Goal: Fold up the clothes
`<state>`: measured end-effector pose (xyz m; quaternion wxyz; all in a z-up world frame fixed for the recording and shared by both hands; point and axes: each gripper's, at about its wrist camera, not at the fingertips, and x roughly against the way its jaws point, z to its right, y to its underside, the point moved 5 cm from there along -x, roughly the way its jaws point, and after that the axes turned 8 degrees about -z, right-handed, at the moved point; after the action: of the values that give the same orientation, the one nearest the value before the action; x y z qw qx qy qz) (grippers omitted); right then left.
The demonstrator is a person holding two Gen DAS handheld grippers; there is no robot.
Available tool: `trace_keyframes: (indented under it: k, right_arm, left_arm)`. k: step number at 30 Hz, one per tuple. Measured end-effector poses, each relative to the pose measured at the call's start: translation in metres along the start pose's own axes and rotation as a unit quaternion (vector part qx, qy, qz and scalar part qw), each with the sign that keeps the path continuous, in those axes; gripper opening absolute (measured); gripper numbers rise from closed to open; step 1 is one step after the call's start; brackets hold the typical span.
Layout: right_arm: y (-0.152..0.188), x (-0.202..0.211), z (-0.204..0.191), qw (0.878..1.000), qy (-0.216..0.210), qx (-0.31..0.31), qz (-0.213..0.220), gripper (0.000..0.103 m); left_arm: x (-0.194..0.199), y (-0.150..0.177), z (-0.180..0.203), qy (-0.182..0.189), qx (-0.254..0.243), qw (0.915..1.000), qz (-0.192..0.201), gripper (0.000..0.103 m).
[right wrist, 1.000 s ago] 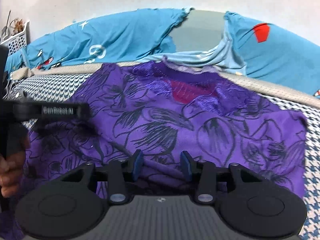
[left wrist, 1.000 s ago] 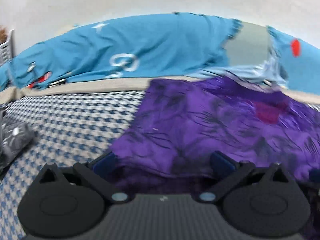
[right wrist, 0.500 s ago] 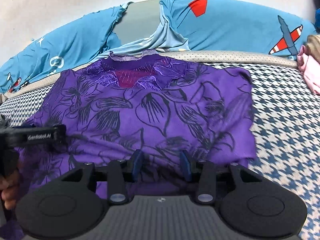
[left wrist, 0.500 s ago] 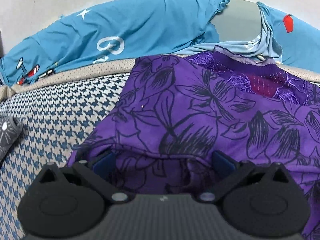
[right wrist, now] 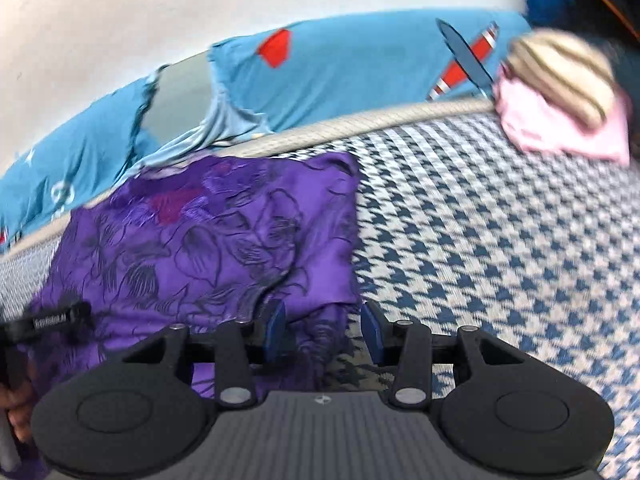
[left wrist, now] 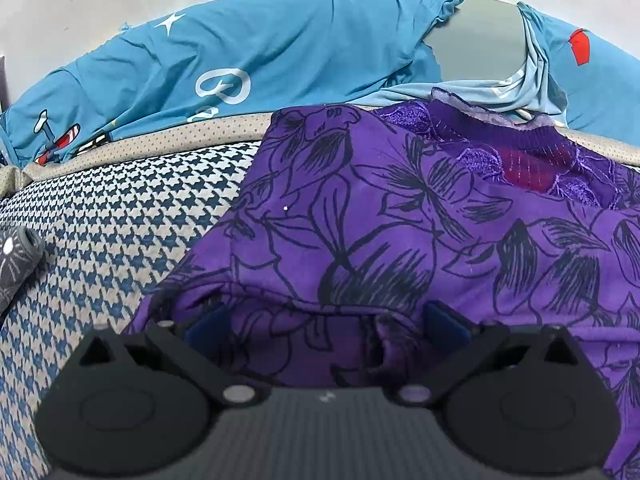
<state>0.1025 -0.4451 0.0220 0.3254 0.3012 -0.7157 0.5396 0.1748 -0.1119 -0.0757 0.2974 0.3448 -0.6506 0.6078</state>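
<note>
The purple top [left wrist: 400, 208] lies spread on the checked bed [left wrist: 120, 216] for folding. The left tool [left wrist: 326, 322] gapes wide over its near hem; the right tool [right wrist: 324, 330], part open, straddles its right edge, gripping nothing.

A bed [left wrist: 120, 216] covered in blue-and-white houndstooth cloth, with a beige dotted border along its far edge, carries everything. A purple floral top [left wrist: 400, 216] lies spread on it, neckline towards the far edge. A grey garment [left wrist: 16, 264] sits at the left, and a pink cloth [right wrist: 560, 124] under a striped roll [right wrist: 560, 72] far right.
</note>
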Motion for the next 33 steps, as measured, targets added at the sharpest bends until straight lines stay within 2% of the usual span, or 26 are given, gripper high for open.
trace_keyframes:
  k: [3,6,12,13,14,15,18,20,23,25,27,33]
  right_arm:
    - [-0.004,-0.008,0.008,1.0,0.008,-0.021,0.0,0.041]
    - [-0.006,-0.015,0.018,0.998,-0.018,-0.066,0.002,0.041]
    - [-0.006,-0.043,0.02,0.992,-0.041,-0.122,-0.01,0.041]
    - [-0.006,-0.044,0.02,0.992,-0.04,-0.121,-0.003,0.038]
    - [-0.006,-0.044,0.017,0.993,-0.036,-0.114,0.001,0.026]
    - [-0.006,-0.043,0.015,0.994,-0.033,-0.104,0.003,0.021]
    - [-0.006,-0.029,0.006,0.996,-0.016,-0.078,0.025,0.017]
    - [-0.006,-0.021,0.004,0.997,-0.001,-0.064,0.035,0.017]
    - [0.002,-0.033,0.008,0.997,0.013,-0.074,-0.004,0.018]
    - [0.003,-0.034,0.009,0.997,0.016,-0.078,-0.01,0.019]
    - [-0.002,-0.028,0.009,0.997,0.014,-0.077,-0.001,0.025]
    - [-0.016,-0.012,0.012,0.996,-0.002,-0.084,0.042,0.025]
  left_arm:
    - [0.0,0.0,0.0,0.001,0.002,1.0,0.0,0.103]
    - [0.0,0.001,0.0,-0.001,0.0,1.0,0.002,0.103]
    - [0.0,0.001,0.001,-0.001,0.0,1.0,0.003,0.103]
    - [0.0,0.001,0.001,-0.002,0.0,1.0,0.004,0.103]
    - [0.0,0.001,0.001,-0.003,-0.001,1.0,0.004,0.103]
    - [0.001,0.001,0.002,-0.003,-0.002,1.0,0.003,0.103]
    - [0.003,0.001,0.003,-0.005,-0.004,1.0,0.002,0.103]
    - [0.003,0.002,0.003,-0.007,-0.007,1.0,0.003,0.103]
    - [0.004,0.003,0.005,-0.009,-0.01,0.9999,0.004,0.103]
    - [0.004,0.002,0.004,-0.008,-0.011,0.9999,0.002,0.103]
    - [0.003,0.002,0.004,-0.005,-0.009,0.9999,0.001,0.103]
    - [0.004,0.003,0.004,-0.005,-0.008,1.0,0.0,0.103]
